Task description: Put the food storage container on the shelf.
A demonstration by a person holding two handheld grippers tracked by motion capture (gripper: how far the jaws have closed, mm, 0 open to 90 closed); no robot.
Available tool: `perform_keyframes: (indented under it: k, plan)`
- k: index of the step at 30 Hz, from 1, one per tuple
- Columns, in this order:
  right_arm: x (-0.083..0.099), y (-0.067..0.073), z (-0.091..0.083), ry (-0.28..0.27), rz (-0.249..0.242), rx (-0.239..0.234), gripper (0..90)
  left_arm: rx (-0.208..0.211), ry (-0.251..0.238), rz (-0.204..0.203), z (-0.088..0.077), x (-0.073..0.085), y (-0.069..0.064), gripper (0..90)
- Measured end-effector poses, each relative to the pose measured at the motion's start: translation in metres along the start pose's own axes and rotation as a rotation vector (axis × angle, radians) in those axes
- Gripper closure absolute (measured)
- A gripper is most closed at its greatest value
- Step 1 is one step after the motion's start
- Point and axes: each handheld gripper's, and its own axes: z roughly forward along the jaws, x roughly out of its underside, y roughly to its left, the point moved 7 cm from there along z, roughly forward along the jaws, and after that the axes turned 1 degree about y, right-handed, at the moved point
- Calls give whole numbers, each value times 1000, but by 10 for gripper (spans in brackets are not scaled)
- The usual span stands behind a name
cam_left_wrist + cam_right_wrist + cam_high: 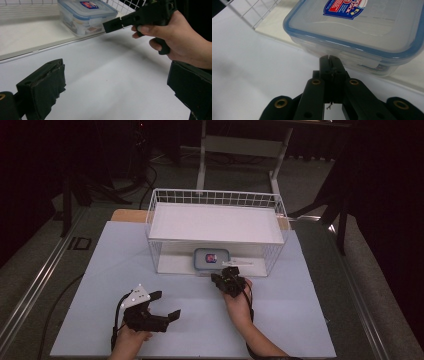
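Altogether one lidded container (211,258), one wire basket (216,197), left gripper (168,305) spread, right gripper (218,278) pressed together.

Probably a lab, dark curtains (30,160), stand legs (202,155), test table (115,270)

Grippers: two (162,306) (220,279) — one in each of my hands
Hands: two, mine (131,337) (239,307)
Food containers: one (211,258) — clear, with a blue-rimmed lid
Wire baskets: one (216,197), white
Shelf boards in the basket: two — an upper (215,222) and a lower (172,265)
Tables: one (100,285), with a pale top
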Motion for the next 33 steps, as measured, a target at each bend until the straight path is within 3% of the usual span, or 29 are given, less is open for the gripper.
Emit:
perform_keyframes:
  k: [2, 10, 13, 18, 29, 33]
  plan:
    - [-2, -2, 4, -1, 7, 6, 897, -18, -5, 5, 0, 0, 1, 26]
    - [-13, -6, 13, -23, 26, 11, 889, -11, -13, -2, 2, -1, 2, 26]
    - [-19, -8, 21, -22, 12, 38, 887, -6, -6, 1, 3, 1, 2, 26]
    - [-27, -9, 29, -24, 19, 43, 887, -22, -12, 2, 0, 2, 6, 26]
    - [-41, -15, 38, -47, 41, 83, 887, -26, -11, 5, 0, 3, 7, 26]
    - [-47, -16, 40, -50, 52, 79, 889, -31, -15, -6, -1, 4, 9, 26]
